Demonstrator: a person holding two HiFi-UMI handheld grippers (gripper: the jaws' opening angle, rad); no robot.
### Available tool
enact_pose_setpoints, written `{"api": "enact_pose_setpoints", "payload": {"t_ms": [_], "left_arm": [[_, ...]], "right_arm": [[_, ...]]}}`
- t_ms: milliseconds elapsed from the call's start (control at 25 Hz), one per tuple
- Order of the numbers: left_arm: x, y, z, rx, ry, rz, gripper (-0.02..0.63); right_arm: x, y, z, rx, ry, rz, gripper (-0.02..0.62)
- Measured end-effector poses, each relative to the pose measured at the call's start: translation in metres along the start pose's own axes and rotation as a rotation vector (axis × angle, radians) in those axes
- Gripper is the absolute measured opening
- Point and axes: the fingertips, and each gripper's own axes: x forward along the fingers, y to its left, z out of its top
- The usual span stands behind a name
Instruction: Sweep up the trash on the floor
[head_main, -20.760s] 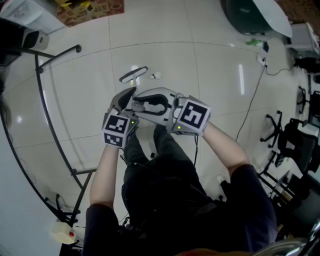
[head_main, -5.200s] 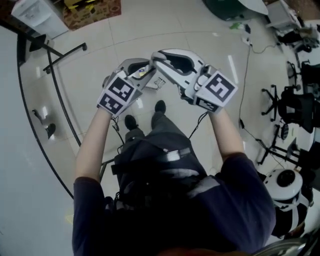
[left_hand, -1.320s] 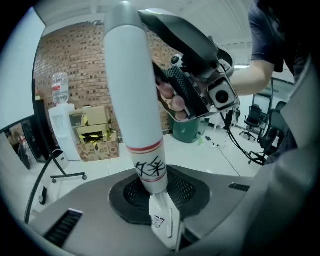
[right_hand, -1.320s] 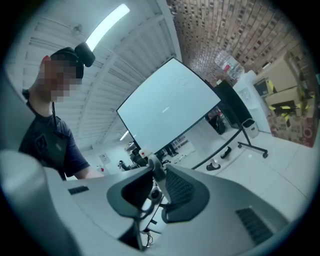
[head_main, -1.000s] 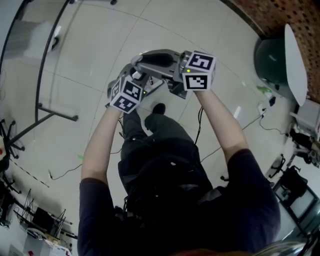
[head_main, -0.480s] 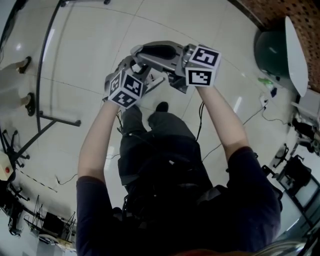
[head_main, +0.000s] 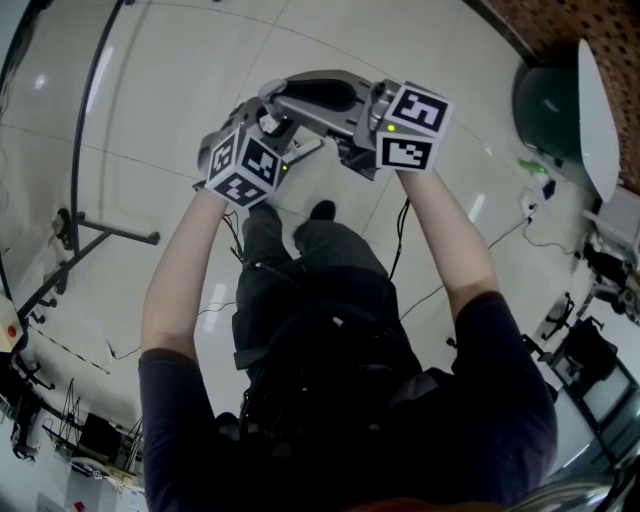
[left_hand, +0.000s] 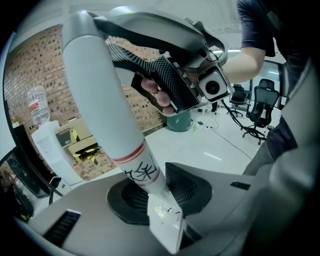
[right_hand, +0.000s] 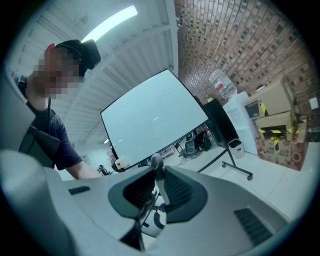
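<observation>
— Which way is the trash from the tools?
— No trash shows in any view. The pale tiled floor (head_main: 150, 110) lies well below both tools in the head view, so I judge the coming move has to go downward.

— What do they hold?
— The left tool (left_hand: 160, 197) is only narrowly parted and clamped on a thick white cylindrical tube (left_hand: 95, 95), probably a cleaning handle. Its long axis runs from the jaws up and away, to that view's upper left. The right tool (right_hand: 156, 192) lies crosswise above the left one. Its jaws have just been closing a little, and they pinch a slim grey rod with a rounded tip (right_hand: 156, 165) that stands upright between the pads.

— Which hand is nearer the floor?
— The left, I'd say. Its tool tilts downward, while the right one looks level.

— Any writing?
— Under a red band (left_hand: 131, 152) the tube bears black brush-like characters (left_hand: 142, 174), which I can't read with confidence. A small sticker (left_hand: 159, 211) sits below them, and its print is too small to read.
</observation>
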Motion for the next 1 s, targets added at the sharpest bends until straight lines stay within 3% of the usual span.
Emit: {"api": "enact_pose_setpoints", "payload": {"t_ms": [400, 600, 800, 1000], "left_arm": [[0.01, 0.002, 0.015, 0.079, 0.02, -0.053, 0.084], [0.007, 0.003, 0.013, 0.093, 0.045, -0.061, 0.084], [0.006, 0.003, 0.016, 0.091, 0.048, -0.063, 0.084], [0.006, 0.002, 0.018, 0.095, 0.062, -0.087, 0.083]], "right_arm": [[-0.016, -0.005, 0.013, -0.072, -0.008, -0.089, 0.071], [-0.014, -0.004, 0.012, -0.029, -0.028, -0.071, 0.071], [-0.016, -0.001, 0.014, -0.072, -0.015, -0.085, 0.069], [-0.019, -0.001, 0.016, -0.043, -0.024, -0.081, 0.069]]}}
